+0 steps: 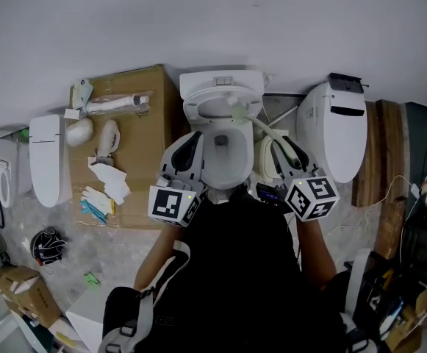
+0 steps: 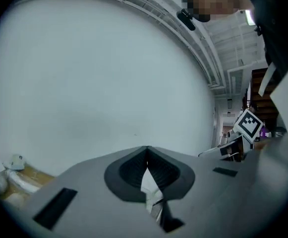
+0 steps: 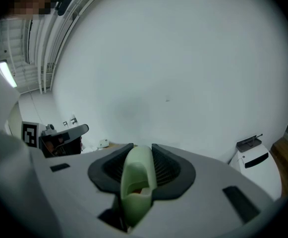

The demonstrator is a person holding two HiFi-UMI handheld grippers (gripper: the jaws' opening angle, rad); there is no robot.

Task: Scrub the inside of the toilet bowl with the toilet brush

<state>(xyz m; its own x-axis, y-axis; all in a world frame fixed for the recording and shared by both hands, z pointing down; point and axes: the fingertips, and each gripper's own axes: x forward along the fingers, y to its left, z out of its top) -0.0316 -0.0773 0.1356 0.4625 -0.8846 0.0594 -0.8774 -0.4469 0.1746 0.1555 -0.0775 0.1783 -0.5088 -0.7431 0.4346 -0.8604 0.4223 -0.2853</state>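
Pale-green plastic of the toilet brush (image 3: 136, 180) handle is pinched between the right gripper's (image 3: 139, 153) jaws, its far end held over the toilet bowl's (image 1: 231, 169) twelve o'clock rim. The left gripper (image 2: 146, 158), jaws pressed together on nothing, is held at the bowl's nine o'clock.
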